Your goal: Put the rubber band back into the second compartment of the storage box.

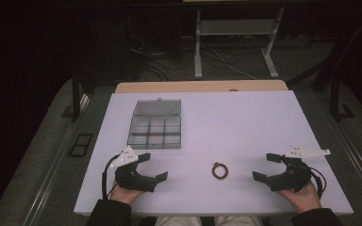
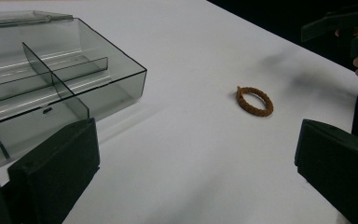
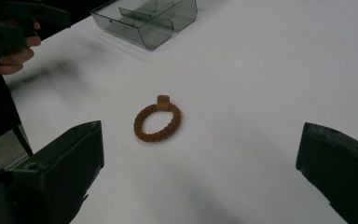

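Setting: a lab or test room set up for recording, not a home. Dim room, dark surroundings; the light falls mainly on a plain white rectangular worktop (image 1: pixel 245 122), whose white sheet lies over a light wooden board (image 1: pixel 200 86) that shows along the far edge. Floor is grey carpet (image 1: pixel 47 155), with loose black and white cables (image 1: pixel 169 63) running across it behind the worktop. Beyond those stand the pale metal legs of another desk frame (image 1: pixel 198 42). Dark slanted metal struts (image 1: pixel 332 70) stand at the right side, a dark upright post (image 1: pixel 76 94) at the left. A black rectangular floor socket plate (image 1: pixel 80 144) sits in the carpet at left.
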{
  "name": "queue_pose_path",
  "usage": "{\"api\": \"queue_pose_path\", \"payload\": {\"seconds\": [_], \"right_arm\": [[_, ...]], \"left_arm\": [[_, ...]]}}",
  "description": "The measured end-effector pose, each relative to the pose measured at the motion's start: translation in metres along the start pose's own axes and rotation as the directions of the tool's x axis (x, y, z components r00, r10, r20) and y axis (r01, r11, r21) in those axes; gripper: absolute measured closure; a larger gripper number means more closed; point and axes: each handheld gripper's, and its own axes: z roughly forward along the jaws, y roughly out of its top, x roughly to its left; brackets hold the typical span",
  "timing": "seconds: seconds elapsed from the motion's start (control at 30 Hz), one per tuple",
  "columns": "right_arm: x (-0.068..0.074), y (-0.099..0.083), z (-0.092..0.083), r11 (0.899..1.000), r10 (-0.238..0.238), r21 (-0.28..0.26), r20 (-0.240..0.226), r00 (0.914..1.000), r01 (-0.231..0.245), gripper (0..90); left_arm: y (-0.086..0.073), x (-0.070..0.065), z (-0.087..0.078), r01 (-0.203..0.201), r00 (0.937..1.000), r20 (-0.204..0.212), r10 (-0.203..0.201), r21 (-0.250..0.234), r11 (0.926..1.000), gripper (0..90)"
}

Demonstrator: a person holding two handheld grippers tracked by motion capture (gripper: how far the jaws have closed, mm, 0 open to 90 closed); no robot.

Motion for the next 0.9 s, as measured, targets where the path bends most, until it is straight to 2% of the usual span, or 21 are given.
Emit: {"api": "queue_pose_path", "payload": {"seconds": [0.5,0.9], "right_arm": [[0.0023,-0.0016,0.0000,1.000,0.003,0.018,-0.021,0.9998,-0.002,0.0],[0.0007,-0.0026,-0.0027,0.999,0.007,0.042,-0.008,0.9999,-0.007,0.0]], "left_arm": [[-0.0016,-0.0002,-0.0007,-0.007,1.0000,-0.002,0.007,0.003,1.0000,0.0],[-0.0024,0.0015,-0.0011,-0.006,1.0000,-0.006,0.006,0.007,1.0000,0.0]]}}
